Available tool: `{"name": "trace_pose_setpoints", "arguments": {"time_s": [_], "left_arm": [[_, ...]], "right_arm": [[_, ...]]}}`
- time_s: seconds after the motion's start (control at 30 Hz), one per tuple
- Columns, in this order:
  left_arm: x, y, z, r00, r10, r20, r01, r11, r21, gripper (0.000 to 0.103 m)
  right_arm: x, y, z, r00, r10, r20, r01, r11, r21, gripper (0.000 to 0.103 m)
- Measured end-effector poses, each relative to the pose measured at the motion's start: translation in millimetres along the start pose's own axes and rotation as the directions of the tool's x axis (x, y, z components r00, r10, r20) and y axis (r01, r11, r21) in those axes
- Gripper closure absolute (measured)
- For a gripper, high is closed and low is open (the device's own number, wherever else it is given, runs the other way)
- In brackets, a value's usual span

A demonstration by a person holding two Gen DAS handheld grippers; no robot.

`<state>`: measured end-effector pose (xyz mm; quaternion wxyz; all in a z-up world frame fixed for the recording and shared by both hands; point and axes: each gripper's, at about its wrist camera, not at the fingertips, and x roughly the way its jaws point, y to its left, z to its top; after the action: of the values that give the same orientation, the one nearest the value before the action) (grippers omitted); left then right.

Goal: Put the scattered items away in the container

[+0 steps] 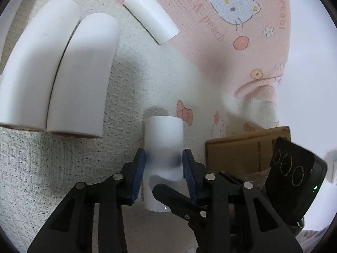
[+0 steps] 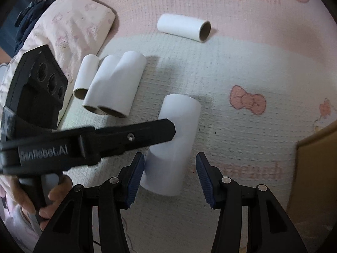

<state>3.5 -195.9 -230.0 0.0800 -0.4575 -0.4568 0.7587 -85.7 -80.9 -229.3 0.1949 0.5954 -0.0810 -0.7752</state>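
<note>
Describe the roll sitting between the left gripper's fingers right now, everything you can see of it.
The white roll is a short cylinder with a smooth, paper-like skin, lying on its side on the textured cream mat. The left gripper straddles it, both blue fingers against its sides, apparently gripping it. From the right wrist view its far end looks closed and its surface unmarked. It lies apart from the other rolls.

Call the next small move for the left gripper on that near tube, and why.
Probably lift the left gripper straight up with the near tube: its pads look seated against both sides of it. The right gripper only straddles the same tube, jaws open, so it should not hold it back. The cardboard box waits alongside.
</note>
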Motion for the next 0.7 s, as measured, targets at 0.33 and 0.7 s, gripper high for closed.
{"name": "trace_pose_setpoints", "arguments": {"time_s": [0.33, 0.7], "left_arm": [[0, 0, -4, 1.0, -0.017, -0.002, 0.017, 1.0, -0.011, 0.068], [-9, -7, -15, 0.999, -0.045, 0.009, 0.045, 0.999, -0.001, 0.068]], "right_arm": [[11, -8, 1, 0.999, 0.015, -0.041, -0.013, 0.998, 0.06, 0.056], [-2, -2, -7, 0.999, -0.012, -0.043, 0.012, 1.0, 0.003, 0.057]]}}
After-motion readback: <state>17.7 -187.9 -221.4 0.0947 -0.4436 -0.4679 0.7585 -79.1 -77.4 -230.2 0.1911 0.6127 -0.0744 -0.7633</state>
